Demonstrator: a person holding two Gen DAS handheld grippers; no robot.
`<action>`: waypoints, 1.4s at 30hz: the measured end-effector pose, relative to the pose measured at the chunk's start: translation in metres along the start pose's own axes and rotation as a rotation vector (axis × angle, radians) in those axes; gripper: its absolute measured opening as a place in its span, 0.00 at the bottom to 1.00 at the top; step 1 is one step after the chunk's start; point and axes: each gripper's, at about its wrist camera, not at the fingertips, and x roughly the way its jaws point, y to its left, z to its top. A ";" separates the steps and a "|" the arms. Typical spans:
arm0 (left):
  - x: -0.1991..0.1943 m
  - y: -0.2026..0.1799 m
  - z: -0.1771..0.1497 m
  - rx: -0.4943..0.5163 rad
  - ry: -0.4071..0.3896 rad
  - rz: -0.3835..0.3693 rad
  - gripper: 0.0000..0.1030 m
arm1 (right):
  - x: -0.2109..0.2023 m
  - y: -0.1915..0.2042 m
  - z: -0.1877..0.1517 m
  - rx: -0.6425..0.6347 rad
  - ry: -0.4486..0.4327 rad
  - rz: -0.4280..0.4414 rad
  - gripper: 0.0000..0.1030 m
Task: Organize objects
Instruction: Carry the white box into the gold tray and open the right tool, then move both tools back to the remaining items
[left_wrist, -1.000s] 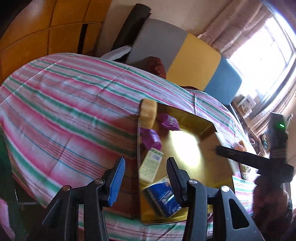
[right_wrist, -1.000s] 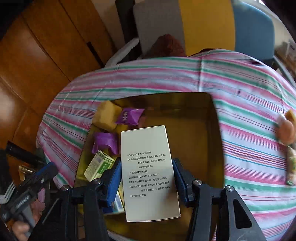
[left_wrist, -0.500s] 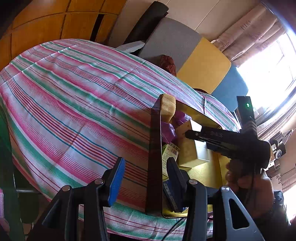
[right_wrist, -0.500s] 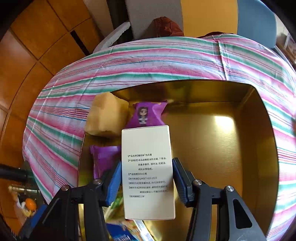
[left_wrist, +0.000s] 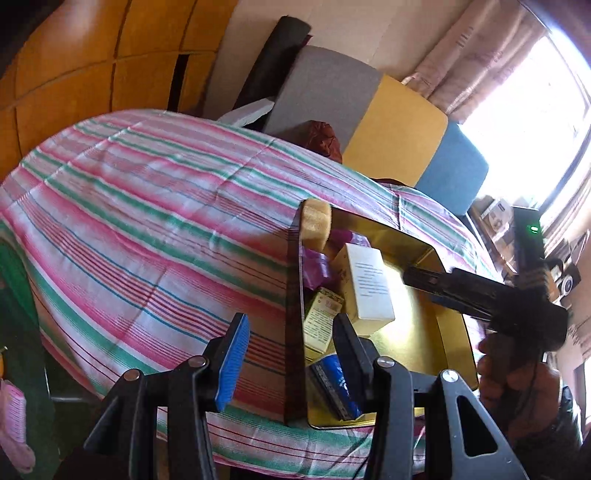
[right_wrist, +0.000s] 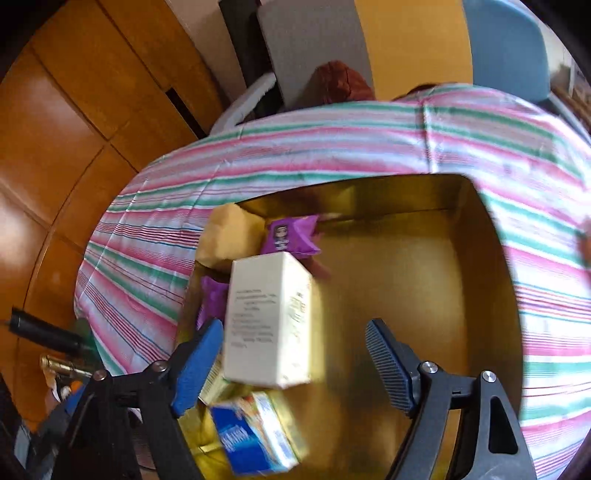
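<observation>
A gold tin (right_wrist: 406, 295) sits on the striped tablecloth (right_wrist: 332, 147). In it lie a yellow sponge (right_wrist: 229, 236), purple packets (right_wrist: 290, 234), a green-and-white carton (left_wrist: 321, 321) and a blue box (right_wrist: 255, 435). A white box (right_wrist: 269, 317) leans tilted on these items. My right gripper (right_wrist: 293, 332) hovers over it with its jaws opening; the box stands between the pads, and the right pad is well clear of it. My left gripper (left_wrist: 291, 354) hangs open at the tin's left wall (left_wrist: 293, 295), holding nothing. From the left wrist, the white box (left_wrist: 369, 288) and the right gripper (left_wrist: 417, 284) show above the tin.
Grey, yellow and blue cushions (left_wrist: 399, 125) and a dark red bundle (right_wrist: 340, 81) lie beyond the table's far edge. Wooden panels (right_wrist: 74, 110) fill the left. A bright window (left_wrist: 535, 92) is at the right. A peach-coloured thing (right_wrist: 585, 243) sits on the cloth right of the tin.
The right jaws have spread apart and let go of the white box, which has tipped over onto the items in the tin. The left gripper's opening looks the same.
</observation>
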 end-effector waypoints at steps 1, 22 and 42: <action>-0.001 -0.006 -0.001 0.018 -0.002 0.002 0.46 | -0.008 -0.004 -0.003 -0.012 -0.016 -0.002 0.80; 0.002 -0.137 -0.020 0.335 0.039 -0.056 0.46 | -0.137 -0.162 -0.036 0.030 -0.255 -0.253 0.91; 0.060 -0.287 -0.035 0.545 0.192 -0.201 0.46 | -0.209 -0.395 -0.074 0.605 -0.428 -0.517 0.91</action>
